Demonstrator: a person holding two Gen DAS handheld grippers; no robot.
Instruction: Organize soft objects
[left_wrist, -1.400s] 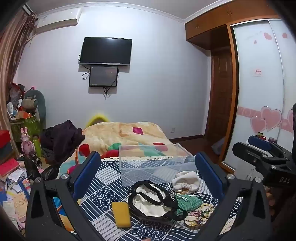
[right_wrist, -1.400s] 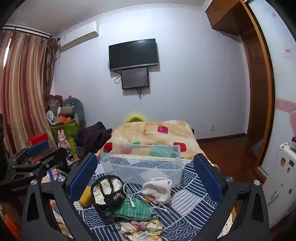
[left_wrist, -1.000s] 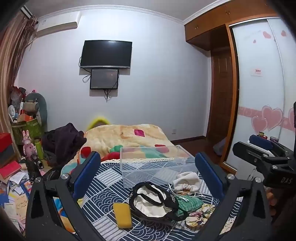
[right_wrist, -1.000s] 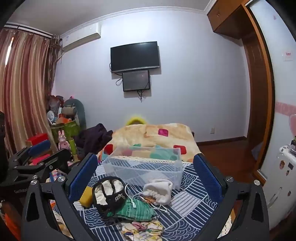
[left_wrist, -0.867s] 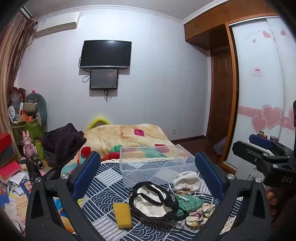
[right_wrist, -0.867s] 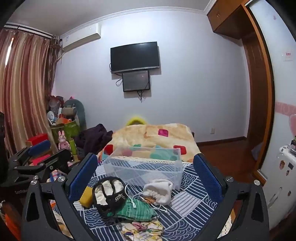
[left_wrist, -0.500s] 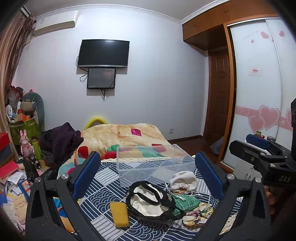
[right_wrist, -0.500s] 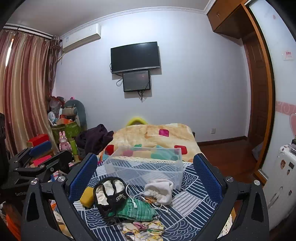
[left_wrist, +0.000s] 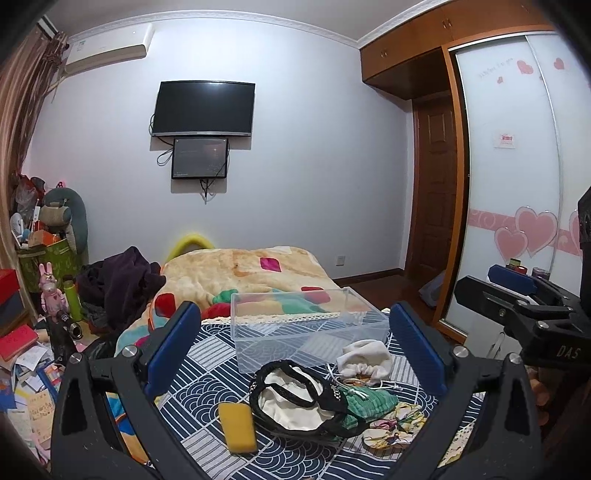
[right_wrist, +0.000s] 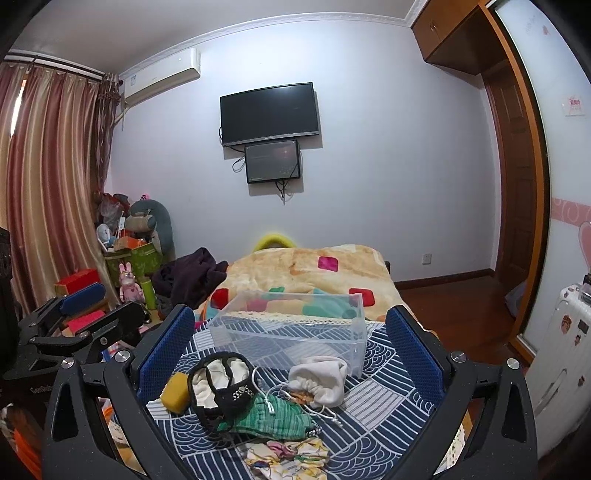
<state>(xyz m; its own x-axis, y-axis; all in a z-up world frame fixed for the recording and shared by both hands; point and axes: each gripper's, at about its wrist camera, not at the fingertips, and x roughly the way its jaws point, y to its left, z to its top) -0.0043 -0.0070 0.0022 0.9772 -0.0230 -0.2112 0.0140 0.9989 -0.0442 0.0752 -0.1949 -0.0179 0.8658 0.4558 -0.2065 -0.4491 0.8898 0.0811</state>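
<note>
A clear plastic box (left_wrist: 306, 325) (right_wrist: 291, 332) stands empty on a navy patterned cloth (left_wrist: 207, 384) (right_wrist: 373, 402). In front of it lie a yellow sponge (left_wrist: 237, 426) (right_wrist: 174, 392), a black-and-cream pouch (left_wrist: 295, 395) (right_wrist: 219, 384), a white drawstring bag (left_wrist: 364, 358) (right_wrist: 319, 378), a green striped pouch (left_wrist: 369, 400) (right_wrist: 273, 413) and a floral cloth (left_wrist: 391, 424) (right_wrist: 288, 456). My left gripper (left_wrist: 295, 350) and my right gripper (right_wrist: 290, 347) are both open and empty, held above and short of the pile.
A bed with an orange patterned blanket (left_wrist: 251, 273) lies behind the box, dark clothes (left_wrist: 122, 280) at its left. Clutter, boxes and toys (left_wrist: 44, 280) fill the left floor. A wardrobe (left_wrist: 517, 184) and a white suitcase (right_wrist: 561, 339) stand at right.
Both views have shifted slightly, with the box and pile sitting a little further left in the left wrist view. Both grippers stay open; nothing on the cloth moved.
</note>
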